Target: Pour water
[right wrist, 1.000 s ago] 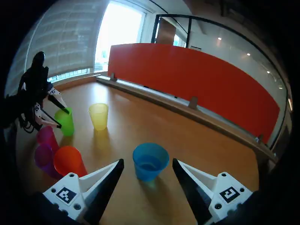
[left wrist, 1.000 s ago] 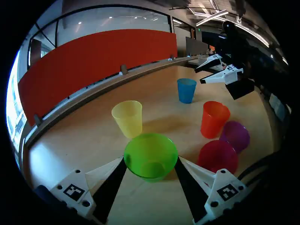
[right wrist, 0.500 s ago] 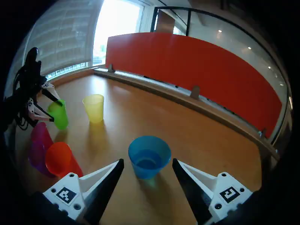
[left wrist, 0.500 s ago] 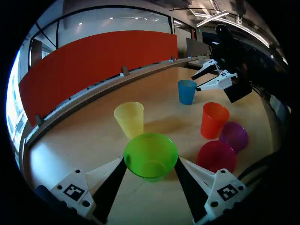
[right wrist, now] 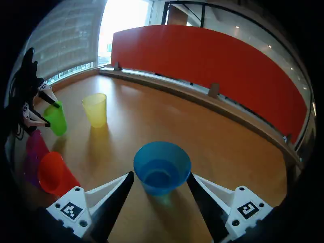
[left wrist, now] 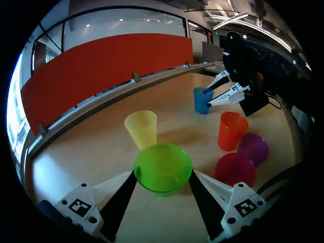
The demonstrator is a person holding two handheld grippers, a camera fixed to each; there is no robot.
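Left tool: the left gripper (left wrist: 162, 172) stood spread wide, with the translucent green plastic cup (left wrist: 163, 164) seated between its fingertips and the rim meeting both. We could not tell whether the pads pressed on it.

Right tool: the right gripper (right wrist: 159, 174) was spread wide too, its tips flanking the translucent blue plastic cup (right wrist: 162, 162). We judged it had not squeezed yet.

Task's thing: the blue cup stood upright on the pale wooden table (right wrist: 174, 117), straight ahead of the right gripper. What looked like a little water lay in its bottom.

Neighbours: from the left gripper, a translucent yellow plastic cup (left wrist: 141, 128) stood just beyond the green one. An orange plastic cup (left wrist: 231, 130), a purple plastic cup (left wrist: 254, 148) and a dark pink plastic cup (left wrist: 235, 169) clustered ahead to its right.

Step in hand: we took it to be taking hold of the blue cup as the pourer, with the green cup as the likely receiver.

Doing it well: we thought the right fingers should slide deeper along the cup's sides, so the pads meet the wall below the rim. They should then close gently and evenly, since thin plastic would flex and the taper could let the cup slip downward.

Lift: we judged a straight, level rise best, with no tilt until the blue cup's lip stood over the green cup.

Risk: a hard pinch could buckle the wall and slop water, and a swing to that side could clip the orange cup.
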